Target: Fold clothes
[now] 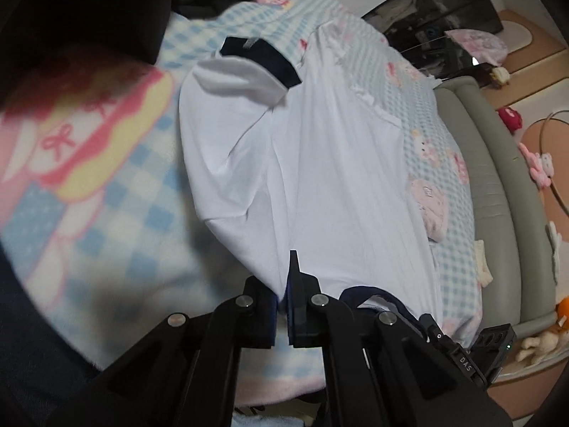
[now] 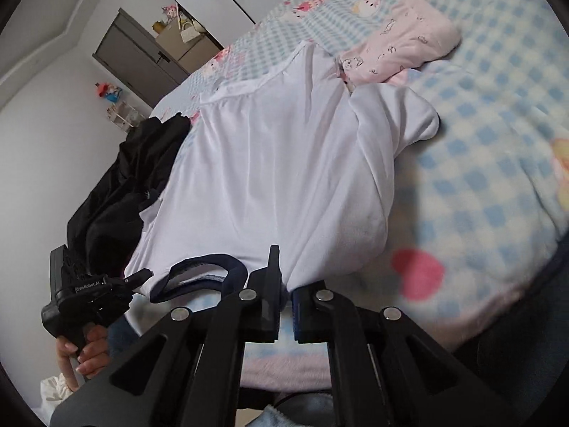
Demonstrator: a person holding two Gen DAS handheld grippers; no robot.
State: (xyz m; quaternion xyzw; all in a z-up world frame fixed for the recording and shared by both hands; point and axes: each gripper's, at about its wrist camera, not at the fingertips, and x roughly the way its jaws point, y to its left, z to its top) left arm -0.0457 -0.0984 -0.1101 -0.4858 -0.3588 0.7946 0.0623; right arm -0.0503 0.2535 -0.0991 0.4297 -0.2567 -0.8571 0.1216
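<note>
Checked blanket [image 1: 117, 210]; white navy-trimmed shirt [image 1: 320, 178] spread.

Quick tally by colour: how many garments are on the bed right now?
White: 1, the white shirt with navy collar and cuffs, pinched by the left gripper and right gripper
Black: 1, the crumpled black garment
Pink: 1, the printed pink garment
Total: 3
</note>
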